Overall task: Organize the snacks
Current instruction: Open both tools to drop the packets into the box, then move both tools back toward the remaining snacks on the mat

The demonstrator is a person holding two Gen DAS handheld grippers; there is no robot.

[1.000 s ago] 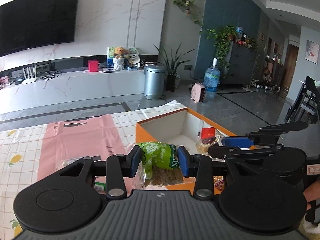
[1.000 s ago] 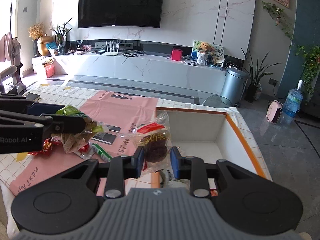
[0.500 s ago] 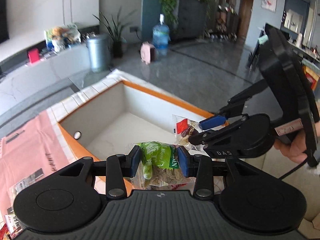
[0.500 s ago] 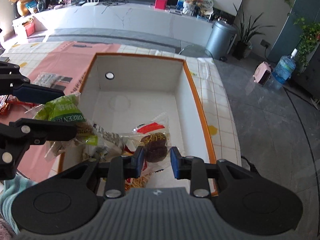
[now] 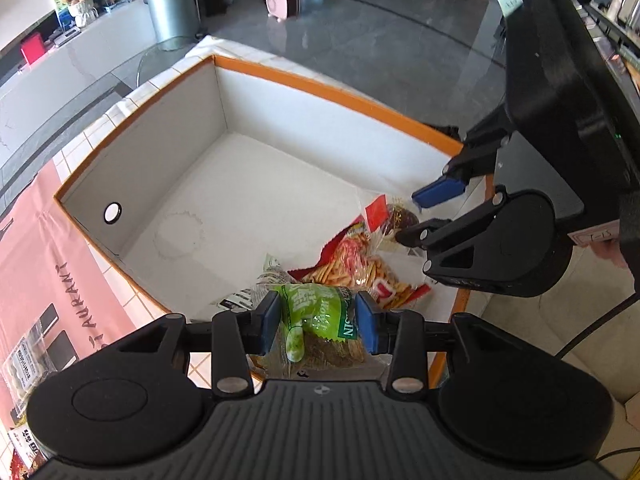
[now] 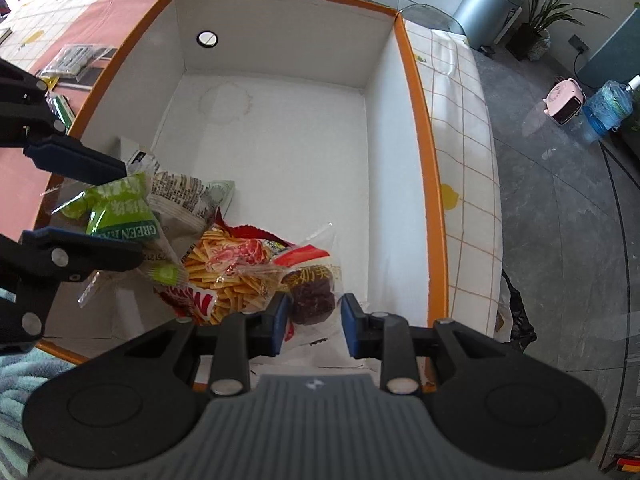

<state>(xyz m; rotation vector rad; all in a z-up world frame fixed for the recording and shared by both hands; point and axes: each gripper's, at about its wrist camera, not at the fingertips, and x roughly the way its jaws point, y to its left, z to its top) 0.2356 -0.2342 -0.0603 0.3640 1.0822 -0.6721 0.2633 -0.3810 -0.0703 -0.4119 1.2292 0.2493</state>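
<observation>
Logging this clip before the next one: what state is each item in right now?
Left hand-held gripper: shut on green snack bag.
Right hand-held gripper: jaws apart around brown cake packet.
Orange box: open-topped, partly filled.
Red fries bag: lying in box.

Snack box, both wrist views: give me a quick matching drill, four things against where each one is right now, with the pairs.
Things
1. green snack packet
2. dark cake in clear wrap
3. red bag of fries-style sticks
4. clear packet with dark print

Places
A. lying in the orange-rimmed box, in its near corner
B. on the pink mat, outside the box
C. between the fingers of the left gripper
D. between the fingers of the right gripper

Pairs: 1-C, 2-D, 3-A, 4-B
</observation>
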